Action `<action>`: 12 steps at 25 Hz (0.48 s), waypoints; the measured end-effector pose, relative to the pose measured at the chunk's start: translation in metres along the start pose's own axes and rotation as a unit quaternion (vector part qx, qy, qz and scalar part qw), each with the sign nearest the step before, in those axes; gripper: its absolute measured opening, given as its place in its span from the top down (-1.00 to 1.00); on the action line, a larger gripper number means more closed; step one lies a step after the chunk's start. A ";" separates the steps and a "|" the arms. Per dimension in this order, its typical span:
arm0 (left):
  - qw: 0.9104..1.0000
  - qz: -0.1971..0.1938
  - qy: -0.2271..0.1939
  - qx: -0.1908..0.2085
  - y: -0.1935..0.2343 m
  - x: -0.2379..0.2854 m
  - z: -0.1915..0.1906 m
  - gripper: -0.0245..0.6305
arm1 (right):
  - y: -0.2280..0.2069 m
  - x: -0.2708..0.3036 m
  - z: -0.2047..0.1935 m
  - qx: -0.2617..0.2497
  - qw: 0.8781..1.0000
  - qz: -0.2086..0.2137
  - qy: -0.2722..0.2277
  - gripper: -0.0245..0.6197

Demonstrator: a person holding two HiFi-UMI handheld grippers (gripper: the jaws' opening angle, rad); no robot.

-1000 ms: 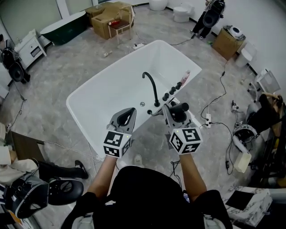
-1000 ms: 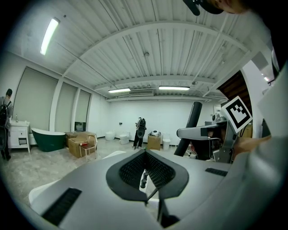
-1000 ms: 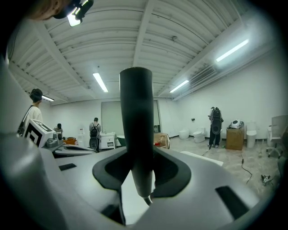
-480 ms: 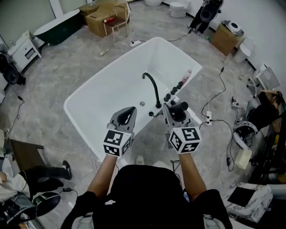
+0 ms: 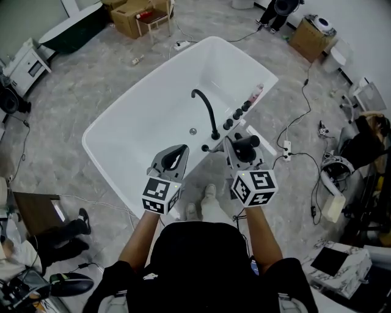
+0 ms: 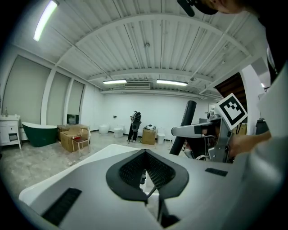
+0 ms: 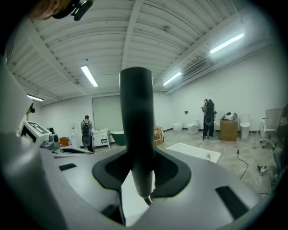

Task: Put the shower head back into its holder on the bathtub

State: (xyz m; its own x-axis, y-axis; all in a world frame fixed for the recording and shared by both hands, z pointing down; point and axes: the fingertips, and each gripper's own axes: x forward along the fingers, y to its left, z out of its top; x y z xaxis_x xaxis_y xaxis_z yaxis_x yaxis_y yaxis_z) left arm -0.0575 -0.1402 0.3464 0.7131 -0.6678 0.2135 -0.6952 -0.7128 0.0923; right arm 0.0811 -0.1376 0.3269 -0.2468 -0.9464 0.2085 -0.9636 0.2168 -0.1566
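The white bathtub [image 5: 159, 116] lies ahead of me, with a black curved faucet [image 5: 206, 113] and black knobs [image 5: 236, 116] on its near right rim. My right gripper [image 5: 238, 153] is shut on the black shower head [image 5: 245, 144] just short of that rim. In the right gripper view its handle [image 7: 137, 134] stands upright between the jaws. My left gripper [image 5: 181, 150] hovers over the tub's near edge, shut and empty; its pads [image 6: 157, 173] meet around a small hollow. A small dark fitting [image 5: 206, 148] sits on the rim between the grippers.
A pink bottle [image 5: 256, 93] stands on the tub's right rim. Cables and a power strip [image 5: 286, 160] trail over the floor at the right. Cardboard boxes [image 5: 131, 15] sit at the back. A person's legs [image 5: 61, 235] show at the lower left.
Both grippers have moved forward and a little down toward the tub's rim, which now lies closer. My feet now show by the tub. The person at the left has shifted.
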 end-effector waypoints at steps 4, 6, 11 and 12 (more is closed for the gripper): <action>1.000 0.003 0.017 -0.013 0.000 0.019 -0.007 0.88 | -0.019 0.014 -0.011 0.006 1.000 0.005 0.017 0.50; 0.999 0.011 0.024 -0.016 0.002 0.028 -0.009 0.88 | -0.030 0.022 -0.015 0.010 1.000 0.008 0.029 0.50; 0.998 0.030 0.040 -0.034 0.014 0.049 -0.023 0.88 | -0.051 0.045 -0.031 0.018 0.998 0.015 0.055 0.50; 0.998 0.031 0.048 -0.036 0.015 0.053 -0.028 0.88 | -0.055 0.050 -0.034 0.020 0.998 0.016 0.059 0.50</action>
State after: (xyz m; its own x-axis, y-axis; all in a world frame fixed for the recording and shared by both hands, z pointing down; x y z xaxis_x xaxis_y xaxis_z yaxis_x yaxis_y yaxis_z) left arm -0.0327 -0.1807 0.3860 0.6595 -0.6838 0.3122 -0.7445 -0.6515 0.1458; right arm 0.1182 -0.1883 0.3792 -0.2903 -0.9034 0.3155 -0.9508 0.2349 -0.2022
